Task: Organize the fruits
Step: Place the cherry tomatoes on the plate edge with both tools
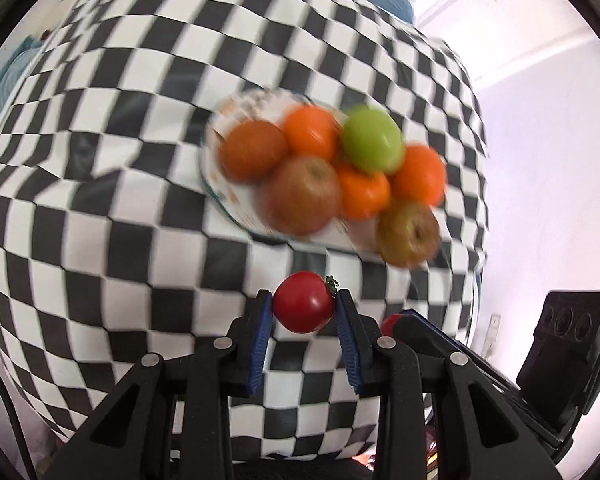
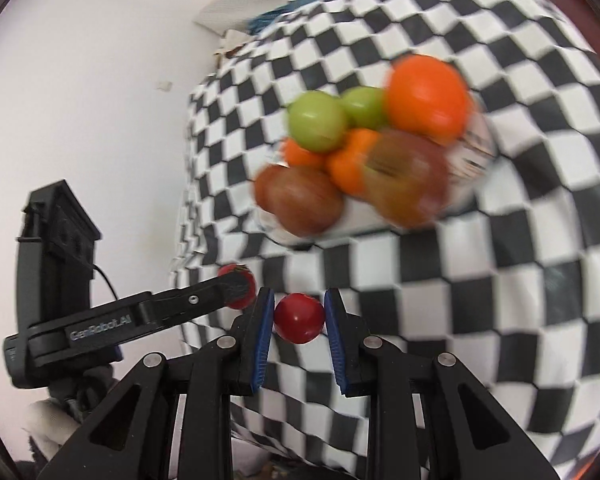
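My left gripper (image 1: 303,303) is shut on a red tomato (image 1: 303,302) with a green stem, held above the checkered cloth. My right gripper (image 2: 299,317) is shut on a second red tomato (image 2: 299,318). The left gripper also shows in the right wrist view (image 2: 238,286), just left of the right one, with its tomato (image 2: 230,270) between the fingers. A white patterned plate (image 1: 236,108) beyond both grippers holds oranges, brownish-red apples and a green apple (image 1: 372,138). The plate shows in the right wrist view (image 2: 474,148) too, blurred.
A black-and-white checkered cloth (image 1: 120,220) covers the table. The table edge and a white wall (image 1: 548,160) lie to the right in the left wrist view. The right gripper's body (image 1: 564,344) shows at lower right there.
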### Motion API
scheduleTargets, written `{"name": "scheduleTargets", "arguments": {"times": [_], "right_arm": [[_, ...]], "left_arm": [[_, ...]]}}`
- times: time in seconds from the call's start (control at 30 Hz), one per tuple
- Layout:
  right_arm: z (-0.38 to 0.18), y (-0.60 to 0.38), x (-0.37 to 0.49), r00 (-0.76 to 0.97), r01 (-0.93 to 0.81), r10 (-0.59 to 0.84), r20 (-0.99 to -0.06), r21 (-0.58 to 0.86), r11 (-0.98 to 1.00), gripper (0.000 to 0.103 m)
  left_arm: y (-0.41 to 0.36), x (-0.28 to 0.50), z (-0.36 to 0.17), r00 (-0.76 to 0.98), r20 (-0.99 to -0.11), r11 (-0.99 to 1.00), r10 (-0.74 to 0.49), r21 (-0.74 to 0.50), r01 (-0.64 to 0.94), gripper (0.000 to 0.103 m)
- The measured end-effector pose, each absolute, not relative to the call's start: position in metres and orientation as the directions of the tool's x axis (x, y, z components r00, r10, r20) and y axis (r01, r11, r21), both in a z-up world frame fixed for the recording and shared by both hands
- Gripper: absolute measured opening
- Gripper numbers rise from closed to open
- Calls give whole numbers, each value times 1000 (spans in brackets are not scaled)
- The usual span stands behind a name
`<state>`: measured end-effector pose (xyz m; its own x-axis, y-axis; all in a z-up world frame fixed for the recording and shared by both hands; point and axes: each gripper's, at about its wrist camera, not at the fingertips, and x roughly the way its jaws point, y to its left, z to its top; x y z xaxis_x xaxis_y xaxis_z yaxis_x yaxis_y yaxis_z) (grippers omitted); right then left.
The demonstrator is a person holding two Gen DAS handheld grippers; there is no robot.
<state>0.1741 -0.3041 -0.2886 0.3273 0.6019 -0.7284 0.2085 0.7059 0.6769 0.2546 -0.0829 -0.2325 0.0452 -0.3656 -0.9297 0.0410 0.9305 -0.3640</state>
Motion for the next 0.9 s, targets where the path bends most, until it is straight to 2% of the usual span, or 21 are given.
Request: {"name": "scheduleTargets", "arguments": {"times": [0.2, 0.4, 0.6, 0.63, 0.67, 0.7, 0.73, 0.77, 0.8, 0.9], "right_arm": [[-296, -284, 213, 348, 249, 595, -725, 683, 687, 28], [-309, -288, 231, 348, 340, 490, -799, 595, 729, 28], [-322, -294, 243, 327, 383, 416, -848, 522, 762, 31], [-322, -294, 245, 325, 384, 407, -854, 513, 768, 37], [-319, -293, 246, 335, 375, 408, -849, 517, 769, 48], [-320, -289, 251, 343, 371, 410, -845, 523, 768, 61], [-317, -287, 252, 346, 363, 415, -842, 527, 769, 68], [-313, -285, 253, 352, 356, 411, -841, 527, 772, 82], [-307, -283, 254, 354, 348, 395, -848, 511, 786, 93], [-285, -284, 251, 366, 330, 316, -875, 440, 835, 94]], "left_arm": [[-50, 296, -246, 24, -911, 910, -412, -413, -37, 29], [-52, 321, -278, -45, -888, 888, -458, -455, -64, 29], [-59, 331, -293, -94, -896, 901, -435, -432, -53, 31], [-61, 332, -294, -104, -899, 905, -426, -423, -49, 33], [-63, 333, -294, -105, -901, 907, -421, -419, -42, 38], [-64, 334, -292, -99, -908, 913, -408, -407, -29, 49], [-65, 335, -289, -89, -914, 918, -396, -397, -16, 57], [-66, 335, -285, -78, -921, 924, -382, -383, 3, 76], [-67, 335, -281, -69, -929, 931, -364, -366, 16, 88], [-67, 330, -265, -16, -951, 950, -309, -309, 53, 89]]}}
